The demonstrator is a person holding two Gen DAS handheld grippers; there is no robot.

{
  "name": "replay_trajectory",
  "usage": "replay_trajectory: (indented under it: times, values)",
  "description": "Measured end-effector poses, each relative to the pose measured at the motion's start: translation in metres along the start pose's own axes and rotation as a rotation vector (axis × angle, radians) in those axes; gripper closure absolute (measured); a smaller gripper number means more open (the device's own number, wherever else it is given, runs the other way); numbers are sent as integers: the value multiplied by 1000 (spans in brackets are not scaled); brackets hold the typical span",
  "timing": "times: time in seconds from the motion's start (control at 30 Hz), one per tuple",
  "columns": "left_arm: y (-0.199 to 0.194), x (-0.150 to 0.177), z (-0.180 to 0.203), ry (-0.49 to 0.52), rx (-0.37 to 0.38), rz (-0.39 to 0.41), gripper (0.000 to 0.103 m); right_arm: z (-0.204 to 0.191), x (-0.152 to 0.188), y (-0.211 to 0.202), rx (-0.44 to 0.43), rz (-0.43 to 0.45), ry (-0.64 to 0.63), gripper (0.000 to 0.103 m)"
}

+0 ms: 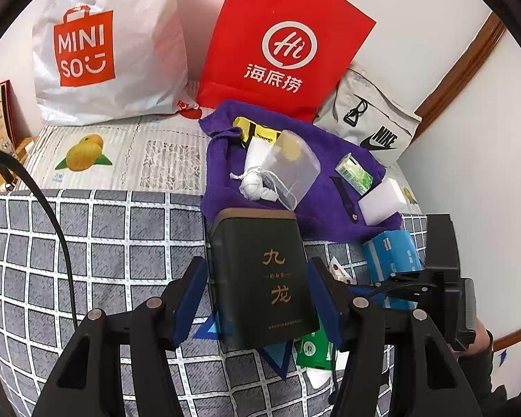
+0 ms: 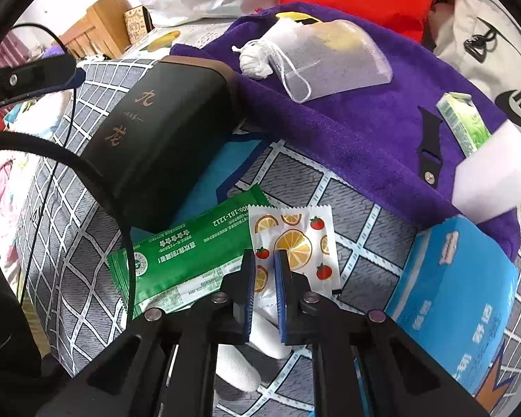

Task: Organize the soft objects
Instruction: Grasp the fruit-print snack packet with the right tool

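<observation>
Left gripper (image 1: 257, 299) spread wide around the dark tea tin (image 1: 260, 278); right gripper (image 2: 264, 271) nearly closed, pinching the fruit-print sachet (image 2: 291, 243) beside that tin.

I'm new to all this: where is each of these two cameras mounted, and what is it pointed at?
Left wrist: sits on the left gripper, looking forward over its open fingers at the dark tea tin between them; the right gripper and part of the person's hand show at the right.
Right wrist: sits on the right gripper, looking down at the fruit-print sachet between its nearly closed fingers; the left gripper shows at upper left.
Shared: tea tin, purple towel, green packet, red bag.
</observation>
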State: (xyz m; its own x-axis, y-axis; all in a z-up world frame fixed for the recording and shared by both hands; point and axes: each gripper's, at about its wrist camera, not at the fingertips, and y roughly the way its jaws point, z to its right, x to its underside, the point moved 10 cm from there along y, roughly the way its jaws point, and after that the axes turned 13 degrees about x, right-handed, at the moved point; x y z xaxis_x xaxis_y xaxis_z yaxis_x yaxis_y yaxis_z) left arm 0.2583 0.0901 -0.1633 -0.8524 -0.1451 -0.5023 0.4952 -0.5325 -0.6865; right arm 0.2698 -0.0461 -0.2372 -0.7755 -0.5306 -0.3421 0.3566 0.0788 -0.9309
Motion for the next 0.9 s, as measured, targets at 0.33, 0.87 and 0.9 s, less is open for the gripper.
replay_trajectory:
  times: [0.33,0.87,0.9]
  values:
    - [-4,12,5,14,-7,-6,46,15,17,-68,-16,104,84,99]
    - [-2,25,22,34,5,-27,46,35,13,-43,65,84,163,96]
    - [-2,25,22,34,3,-28,46,33,11,-41,61,81,160,95]
